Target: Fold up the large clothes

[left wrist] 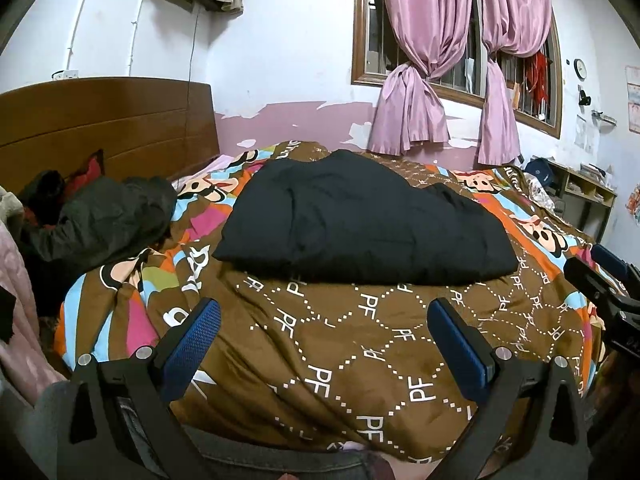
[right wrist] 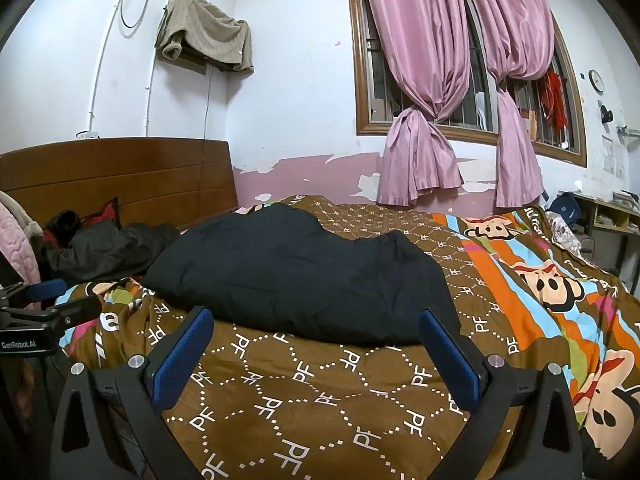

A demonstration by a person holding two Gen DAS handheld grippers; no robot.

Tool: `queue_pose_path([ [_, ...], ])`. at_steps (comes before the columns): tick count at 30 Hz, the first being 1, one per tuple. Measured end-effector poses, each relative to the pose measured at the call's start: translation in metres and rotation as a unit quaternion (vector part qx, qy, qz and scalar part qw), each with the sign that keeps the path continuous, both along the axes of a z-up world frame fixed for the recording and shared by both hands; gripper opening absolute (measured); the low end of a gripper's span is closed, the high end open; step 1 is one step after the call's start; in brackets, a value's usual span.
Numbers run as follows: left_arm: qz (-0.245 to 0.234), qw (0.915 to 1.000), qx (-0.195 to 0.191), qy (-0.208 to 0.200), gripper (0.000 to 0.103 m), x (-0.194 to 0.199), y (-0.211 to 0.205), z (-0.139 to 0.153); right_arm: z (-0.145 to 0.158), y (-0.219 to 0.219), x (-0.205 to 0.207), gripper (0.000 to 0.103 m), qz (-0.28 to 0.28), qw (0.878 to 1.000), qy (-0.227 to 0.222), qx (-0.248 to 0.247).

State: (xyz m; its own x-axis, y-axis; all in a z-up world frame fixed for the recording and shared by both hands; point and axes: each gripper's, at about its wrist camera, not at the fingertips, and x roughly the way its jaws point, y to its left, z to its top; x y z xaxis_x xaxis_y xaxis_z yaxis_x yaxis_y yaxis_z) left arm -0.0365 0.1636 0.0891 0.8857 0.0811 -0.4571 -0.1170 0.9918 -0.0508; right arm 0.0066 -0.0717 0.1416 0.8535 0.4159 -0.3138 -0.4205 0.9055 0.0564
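Fingers of your left gripper (left wrist: pixel 324 344) stand wide apart at the bottom of the left wrist view, holding nothing. The black garment (left wrist: pixel 360 224) lies in the middle of the frame on the brown quilt (left wrist: pixel 320 360), already looking like a flat bundle. If you fold it more, I think you should pinch one near corner and lift slowly so it stays flat. A dark jacket (left wrist: pixel 108 216) sits at the left by the wooden headboard (left wrist: pixel 108 120).

In the right wrist view, your right gripper (right wrist: pixel 316 348) is spread too, empty, low in the frame. The garment is in the middle. Pink curtains (right wrist: pixel 424 80) hang at the upper right.
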Motion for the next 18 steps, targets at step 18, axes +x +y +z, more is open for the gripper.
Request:
queue_pose_path([
  [18,0.000,1.0000,0.001,0.000,0.101,-0.0013,-0.0023,-0.0004,0.0005,-0.0009,0.0004,0.103,0.000,1.000,0.001,0.000],
])
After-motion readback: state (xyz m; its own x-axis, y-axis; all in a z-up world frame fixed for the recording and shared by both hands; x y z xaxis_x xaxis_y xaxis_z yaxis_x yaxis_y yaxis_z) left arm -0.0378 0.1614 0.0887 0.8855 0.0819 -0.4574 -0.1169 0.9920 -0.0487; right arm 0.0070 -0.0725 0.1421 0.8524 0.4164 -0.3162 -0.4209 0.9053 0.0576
